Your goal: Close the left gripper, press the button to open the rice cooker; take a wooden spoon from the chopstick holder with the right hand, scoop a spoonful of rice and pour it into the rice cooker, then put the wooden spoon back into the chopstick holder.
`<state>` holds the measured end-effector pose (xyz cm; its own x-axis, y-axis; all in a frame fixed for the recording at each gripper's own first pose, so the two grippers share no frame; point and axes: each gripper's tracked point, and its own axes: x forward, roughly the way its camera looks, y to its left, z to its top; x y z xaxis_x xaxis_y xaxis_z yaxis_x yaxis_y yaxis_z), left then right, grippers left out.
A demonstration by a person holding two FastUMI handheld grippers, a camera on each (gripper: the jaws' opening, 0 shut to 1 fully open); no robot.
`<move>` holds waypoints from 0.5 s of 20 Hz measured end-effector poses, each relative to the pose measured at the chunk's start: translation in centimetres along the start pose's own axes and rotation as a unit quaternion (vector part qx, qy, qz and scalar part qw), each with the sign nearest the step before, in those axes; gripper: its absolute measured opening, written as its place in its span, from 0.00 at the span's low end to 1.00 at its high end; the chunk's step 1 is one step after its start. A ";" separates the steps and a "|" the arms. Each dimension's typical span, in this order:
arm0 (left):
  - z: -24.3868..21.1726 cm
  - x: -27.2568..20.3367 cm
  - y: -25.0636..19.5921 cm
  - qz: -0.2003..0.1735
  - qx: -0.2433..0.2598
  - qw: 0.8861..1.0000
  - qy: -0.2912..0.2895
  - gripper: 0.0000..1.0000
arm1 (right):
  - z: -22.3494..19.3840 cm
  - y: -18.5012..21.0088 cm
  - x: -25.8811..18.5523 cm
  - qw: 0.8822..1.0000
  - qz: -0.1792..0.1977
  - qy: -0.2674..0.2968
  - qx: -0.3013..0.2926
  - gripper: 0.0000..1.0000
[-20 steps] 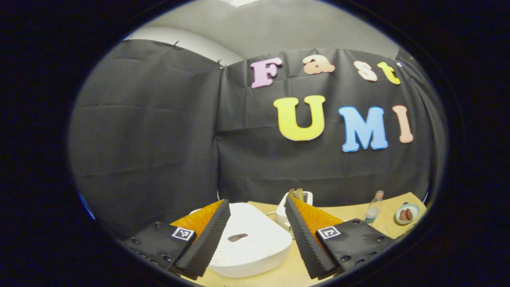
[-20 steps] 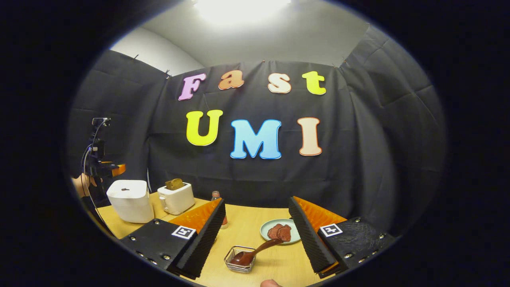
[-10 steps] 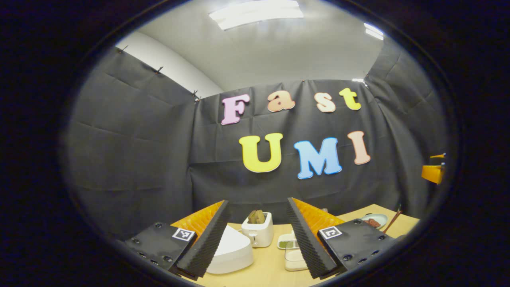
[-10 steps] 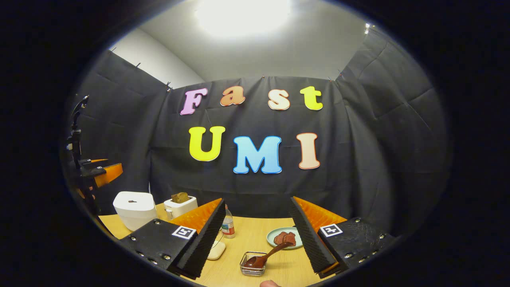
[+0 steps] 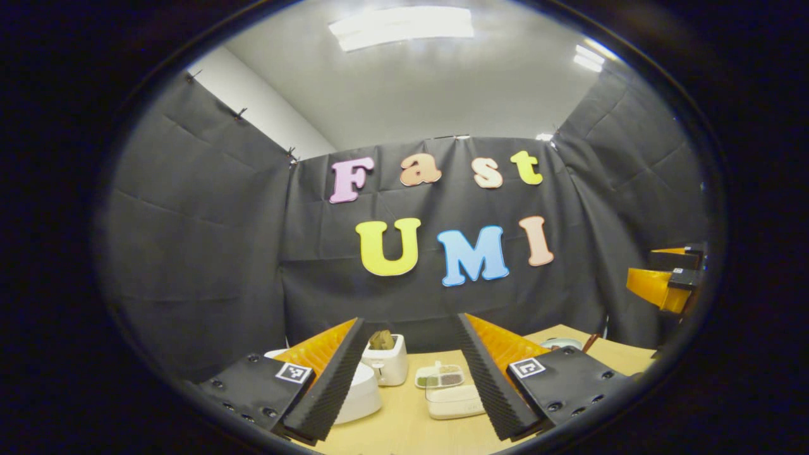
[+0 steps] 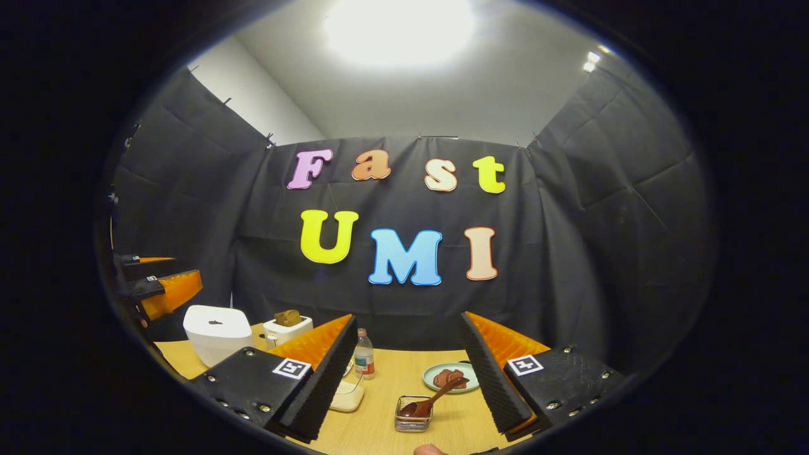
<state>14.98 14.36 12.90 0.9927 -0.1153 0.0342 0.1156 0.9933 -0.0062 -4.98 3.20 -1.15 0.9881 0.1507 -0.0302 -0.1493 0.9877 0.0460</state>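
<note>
Left tool (image 5: 404,385): fingers spread apart, nothing between them, held above the light wooden tabletop (image 5: 404,430).
Right tool (image 6: 404,379): fingers apart, empty, above the tabletop.
White rounded rice cooker (image 6: 217,332): lid down, on the tabletop's far left in the right gripper view; in the left gripper view it sits just behind the left tool's left finger.
Dark brown wooden spoon (image 6: 436,398): bowl down in the small wire-mesh chopstick holder (image 6: 413,421), handle leaning up to the right, between and beyond the right tool's fingers.
Other things: white toaster (image 5: 387,366), pale green plate of brown food (image 6: 445,377), clear plastic bottle (image 6: 363,361).
</note>
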 end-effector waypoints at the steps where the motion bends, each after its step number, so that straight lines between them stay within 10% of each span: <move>1: 0.0 -0.2 0.1 0.002 0.001 1.000 0.004 0.98 | 0.2 0.1 -0.2 1.000 -0.002 -0.003 -0.002 0.97; 10: -0.4 -2.1 2.7 0.033 -0.004 0.999 0.012 0.98 | 0.5 3.3 -0.7 1.000 0.026 0.001 0.004 0.97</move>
<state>13.23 17.31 12.45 0.9987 -0.0508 0.0092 0.0510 0.9986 -0.0151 -6.10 6.35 -0.46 0.9788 0.2029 -0.0294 -0.2010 0.9779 0.0565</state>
